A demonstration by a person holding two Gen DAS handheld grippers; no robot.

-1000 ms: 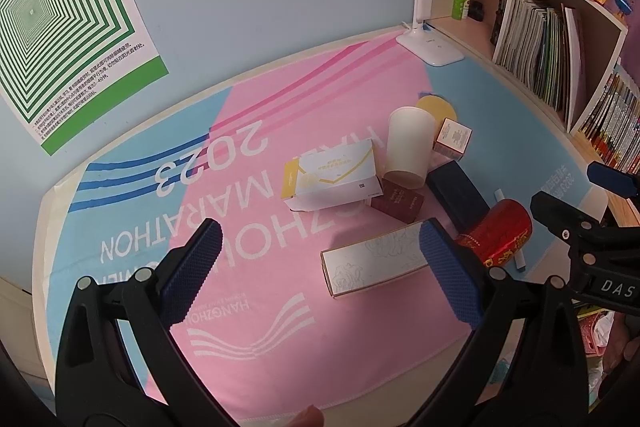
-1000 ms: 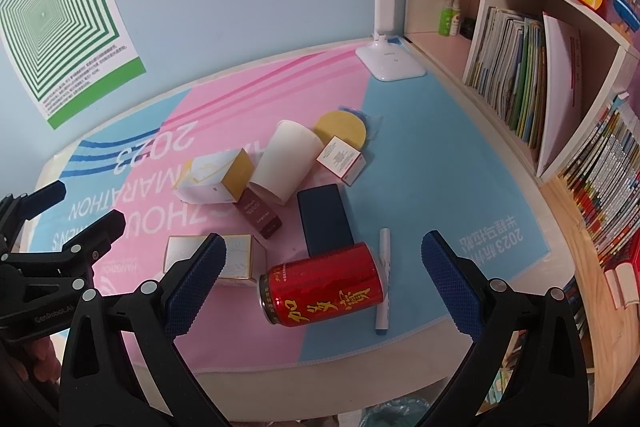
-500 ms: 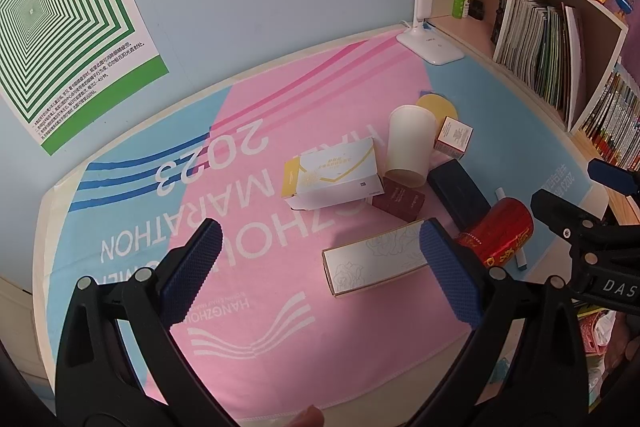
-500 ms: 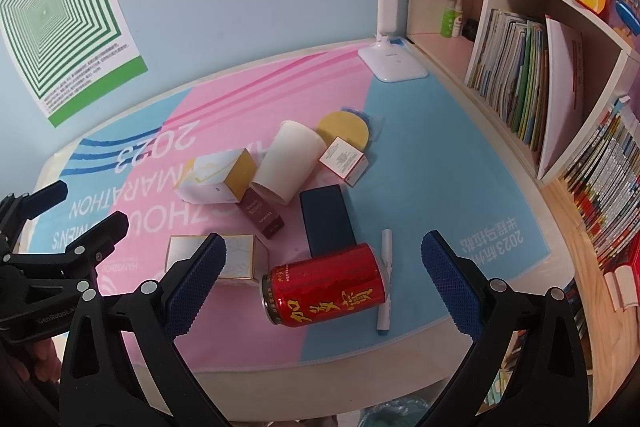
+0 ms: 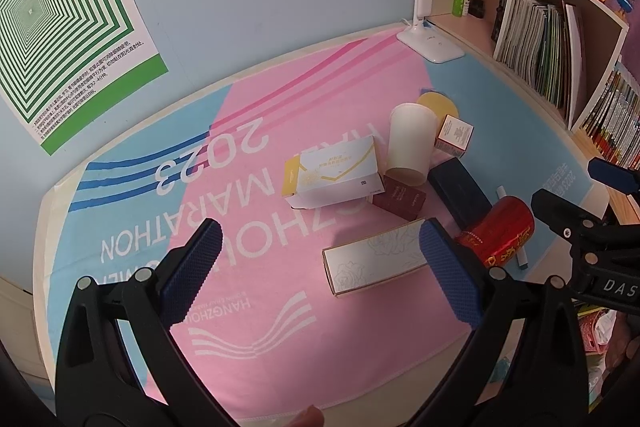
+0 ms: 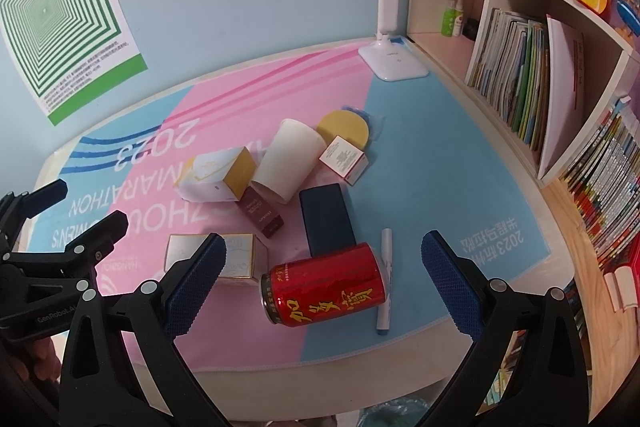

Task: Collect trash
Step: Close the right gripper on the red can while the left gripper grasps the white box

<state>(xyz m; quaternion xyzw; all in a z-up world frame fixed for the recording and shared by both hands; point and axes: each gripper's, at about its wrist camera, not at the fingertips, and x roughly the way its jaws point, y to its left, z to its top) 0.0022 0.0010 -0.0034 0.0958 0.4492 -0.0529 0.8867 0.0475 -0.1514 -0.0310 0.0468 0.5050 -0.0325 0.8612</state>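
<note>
trash lies in a loose cluster on the pink and blue mat (image 6: 420, 131) covering the counter (image 6: 360, 383). nearest the front edge, a red can (image 6: 326, 289) lies on its side, with a white marker (image 6: 384, 281) just beside it on the right and a dark blue box (image 6: 326, 219) touching its far side. left of the can sits a long white box with rose outlines (image 5: 376, 261). further back, a maroon box (image 6: 262, 213) lies between a white and yellow box (image 6: 218, 175) and a tipped white paper cup (image 6: 288, 161), whose mouth faces the front. a small white and pink box (image 6: 344, 159) and a yellow disc (image 6: 344, 129) sit behind the cup.

the right hand-held gripper (image 6: 320, 285) hovers above the can, its blue pads spread wide on either side of it, holding nothing. the left hand-held gripper (image 5: 316, 267) hovers near the rose box, its jaws also wide apart and empty.

a white lamp base (image 6: 394, 61) stands at the back by a bookshelf (image 6: 520, 75).
</note>
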